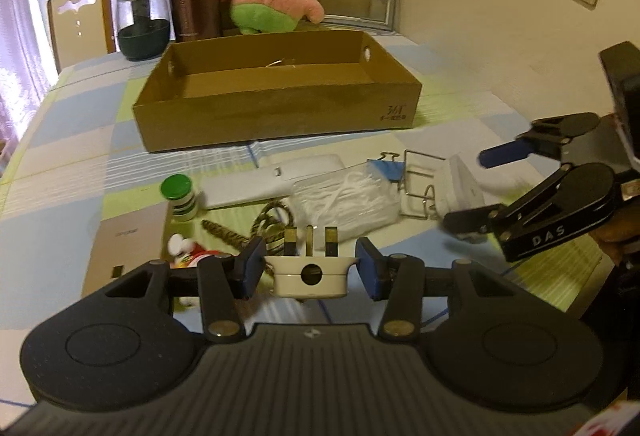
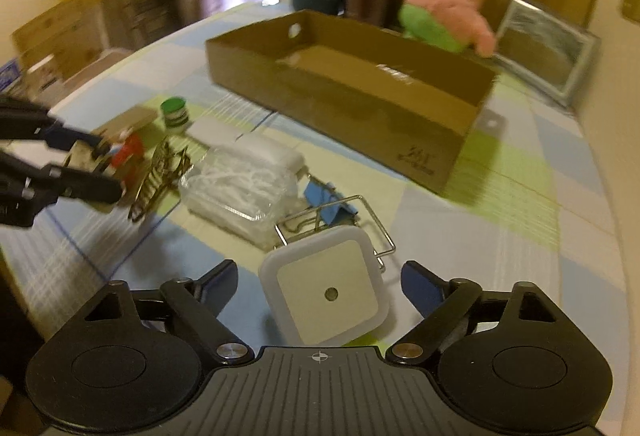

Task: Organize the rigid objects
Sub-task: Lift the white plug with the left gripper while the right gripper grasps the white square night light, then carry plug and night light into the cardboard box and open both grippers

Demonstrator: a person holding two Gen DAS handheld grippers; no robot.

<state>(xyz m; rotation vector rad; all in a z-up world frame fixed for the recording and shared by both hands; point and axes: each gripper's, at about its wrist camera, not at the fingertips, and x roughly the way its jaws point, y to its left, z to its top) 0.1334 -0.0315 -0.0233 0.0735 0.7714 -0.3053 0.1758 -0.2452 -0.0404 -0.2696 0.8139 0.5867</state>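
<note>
The left gripper (image 1: 308,268) grips a white plug adapter (image 1: 308,276), prongs pointing forward toward the cardboard box (image 1: 276,108) beyond. The right gripper (image 2: 320,288), spread wide, brackets a square night light (image 2: 326,292) lying face-up, untouched, before the wire rack (image 2: 340,220).

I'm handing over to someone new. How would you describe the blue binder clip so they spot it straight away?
Start at the big open cardboard box on the checked tablecloth and come toward the near edge. The blue binder clip lies between the clear plastic box of white picks and a bent wire stand. It is the only blue item in the clutter, with silver wire handles.
</note>
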